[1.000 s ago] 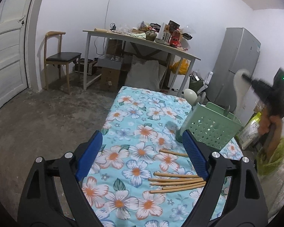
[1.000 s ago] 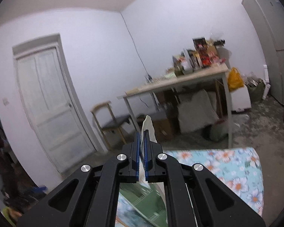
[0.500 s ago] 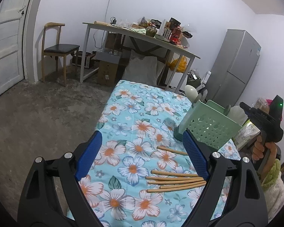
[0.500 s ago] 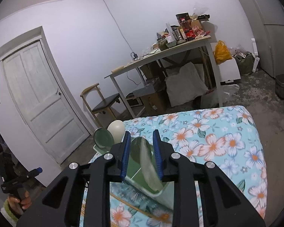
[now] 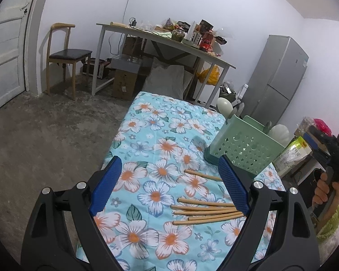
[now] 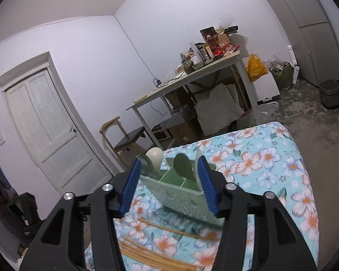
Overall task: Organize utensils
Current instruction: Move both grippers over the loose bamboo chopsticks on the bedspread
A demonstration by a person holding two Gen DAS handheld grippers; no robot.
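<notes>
while the left gripper (image 5: 171, 185) hangs wide and empty over the floral cloth (image 5: 151, 135), chopsticks (image 5: 205, 210) lie near its right finger, the green basket (image 5: 244, 151) farther right. from the right wrist, the right gripper (image 6: 169, 187) is opening, gripping nothing, spoons (image 6: 180, 164) standing in the basket beyond it.

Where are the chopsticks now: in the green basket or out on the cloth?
Out. The chopsticks lie flat on the floral cloth beside the basket, which holds only spoons.

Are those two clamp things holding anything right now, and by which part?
Nothing is held. The left gripper hangs open above the chopsticks; the right gripper's jaws are opening, nothing between them.
</notes>
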